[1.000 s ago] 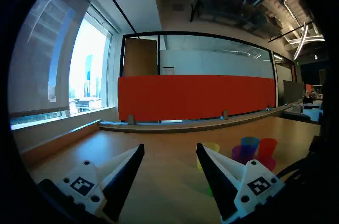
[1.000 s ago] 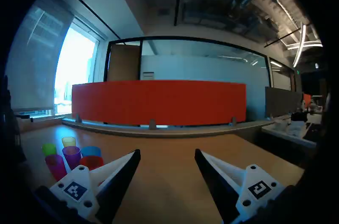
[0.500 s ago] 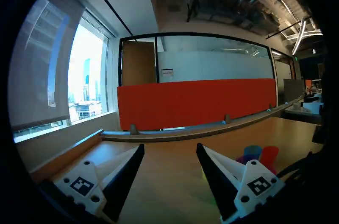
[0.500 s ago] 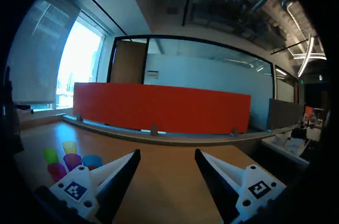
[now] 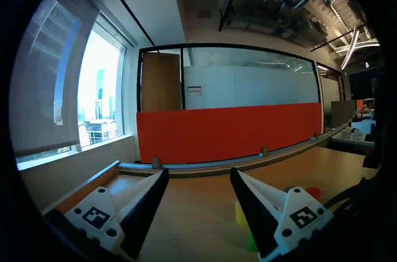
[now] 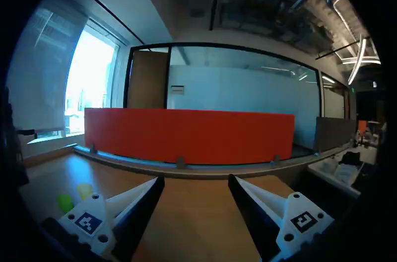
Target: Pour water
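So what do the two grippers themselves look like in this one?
The left gripper and right gripper look alike: white plastic fingers tapering to points, black inner faces, each with a square black-and-white marker and small screw holes. A dark cable runs beside the left one.

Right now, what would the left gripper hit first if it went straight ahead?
Probably nothing near: the left gripper is open over bare table, and the orange divider stands far ahead. The yellow cup sits off to its right.
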Available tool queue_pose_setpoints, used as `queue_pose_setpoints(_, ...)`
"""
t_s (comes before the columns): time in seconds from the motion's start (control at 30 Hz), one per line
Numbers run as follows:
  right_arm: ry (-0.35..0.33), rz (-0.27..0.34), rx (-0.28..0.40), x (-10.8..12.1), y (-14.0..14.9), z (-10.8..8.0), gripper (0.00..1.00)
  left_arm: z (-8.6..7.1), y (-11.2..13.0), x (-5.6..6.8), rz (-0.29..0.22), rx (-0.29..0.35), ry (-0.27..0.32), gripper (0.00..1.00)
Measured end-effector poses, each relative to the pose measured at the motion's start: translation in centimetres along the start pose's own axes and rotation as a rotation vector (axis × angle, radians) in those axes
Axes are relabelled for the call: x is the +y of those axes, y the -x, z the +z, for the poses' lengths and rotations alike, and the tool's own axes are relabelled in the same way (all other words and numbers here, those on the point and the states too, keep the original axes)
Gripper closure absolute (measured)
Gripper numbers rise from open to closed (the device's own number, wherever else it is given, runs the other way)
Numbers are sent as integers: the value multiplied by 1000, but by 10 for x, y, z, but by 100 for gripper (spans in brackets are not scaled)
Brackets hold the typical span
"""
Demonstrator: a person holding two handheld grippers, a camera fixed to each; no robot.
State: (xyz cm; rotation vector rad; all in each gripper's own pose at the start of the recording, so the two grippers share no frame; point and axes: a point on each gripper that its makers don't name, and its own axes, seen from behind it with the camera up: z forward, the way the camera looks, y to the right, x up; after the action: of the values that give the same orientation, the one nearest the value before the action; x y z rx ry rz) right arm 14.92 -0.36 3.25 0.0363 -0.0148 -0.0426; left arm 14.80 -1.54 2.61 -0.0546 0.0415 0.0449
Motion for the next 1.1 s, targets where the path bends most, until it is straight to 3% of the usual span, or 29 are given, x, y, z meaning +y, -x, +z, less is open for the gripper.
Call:
queue_pose_setpoints(0.17, -9, -3, -1, -3, -4, 2, 1, 2, -4, -3, 2, -6, -2, 9)
queue_pose_setpoints(0.47, -33, -47, -7, -6, -6, 3, 1, 2, -2, 9, -31, -31, 64, 9)
queue_pose_setpoints(0.87, -111, -131, -21, -18, -10, 4, 0, 3, 0, 18, 59, -68, 130, 9)
queue_pose_setpoints(1.1, -159, -196, -27, -30, -14, 3, 0, 4, 1, 28, 58, -90, 183, 9)
